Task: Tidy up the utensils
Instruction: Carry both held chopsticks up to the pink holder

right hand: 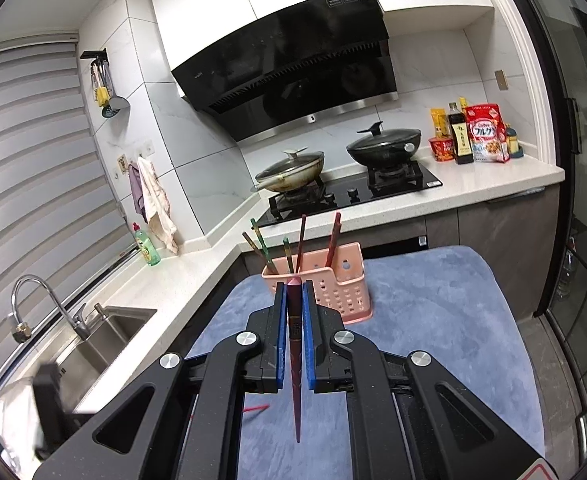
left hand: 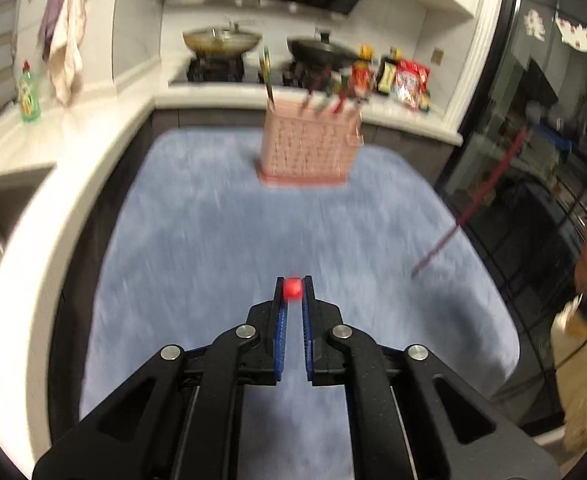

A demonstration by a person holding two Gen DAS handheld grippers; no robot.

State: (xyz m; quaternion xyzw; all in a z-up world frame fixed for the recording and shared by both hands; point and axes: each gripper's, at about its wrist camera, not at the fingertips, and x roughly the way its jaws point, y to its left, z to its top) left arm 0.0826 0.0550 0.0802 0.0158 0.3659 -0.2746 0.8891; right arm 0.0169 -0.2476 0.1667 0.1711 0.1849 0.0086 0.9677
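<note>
My left gripper (left hand: 293, 286) is shut on a bright red chopstick (left hand: 293, 288), seen end-on between the blue pads above the blue mat (left hand: 213, 240). The picture is blurred by motion. My right gripper (right hand: 295, 286) is shut on a dark red chopstick (right hand: 295, 360) that runs lengthwise between its pads, tip hanging toward the camera. That chopstick (left hand: 473, 200) also shows slanting at the right of the left wrist view. A pink perforated holder (left hand: 309, 148) (right hand: 333, 284) stands at the mat's far end with several chopsticks (right hand: 299, 244) upright in it.
A white L-shaped counter (right hand: 197, 276) wraps the left and back, with a sink (right hand: 105, 332) and tap, a green bottle (right hand: 147, 246), and a stove with two pans (right hand: 383, 146). Food packets (right hand: 485, 136) stand at the back right. A dark glass door (right hand: 573, 200) is on the right.
</note>
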